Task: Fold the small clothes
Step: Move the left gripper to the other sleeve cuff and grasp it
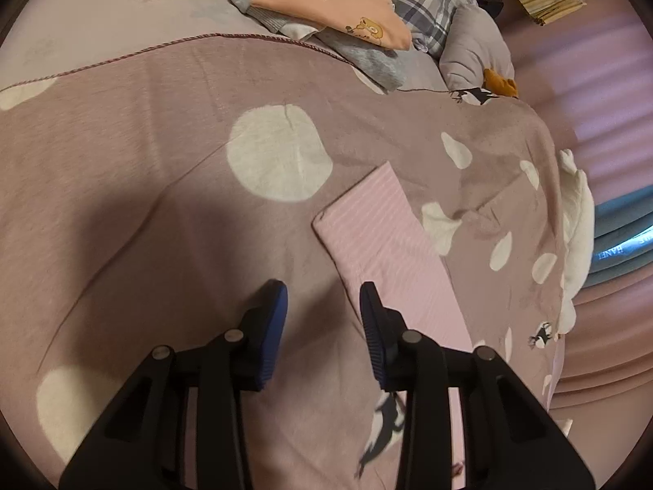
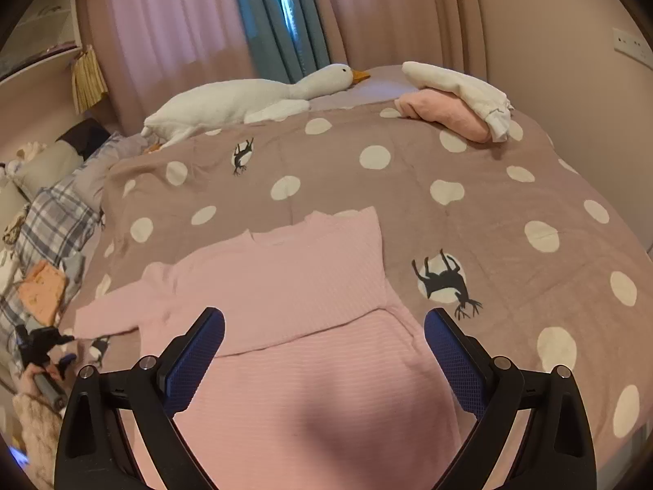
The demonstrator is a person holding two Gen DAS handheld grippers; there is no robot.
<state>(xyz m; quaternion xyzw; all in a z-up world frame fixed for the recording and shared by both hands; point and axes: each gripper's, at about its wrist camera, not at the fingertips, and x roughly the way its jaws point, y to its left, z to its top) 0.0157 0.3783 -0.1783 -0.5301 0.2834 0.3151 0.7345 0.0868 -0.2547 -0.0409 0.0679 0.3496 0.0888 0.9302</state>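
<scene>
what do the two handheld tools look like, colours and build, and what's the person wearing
Both the left tool and right tool have black plastic linkage arms with silver pivot pins and blue textured fingers. The right wrist view shows a chunky pale pink knit sleeve at the left edge.

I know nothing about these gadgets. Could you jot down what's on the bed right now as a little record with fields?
surface: bedspread, dotted, with deer prints
garment being folded: pink top, lying flat, one sleeve folded across its body
other sleeve: sleeve, still stretched out sideways
left gripper: open, nothing between its fingers, beside the sleeve
right gripper: open wide, above the top
finished pile: folded clothes, far corner
unfolded heap: clothes
toy: plush goose
</scene>
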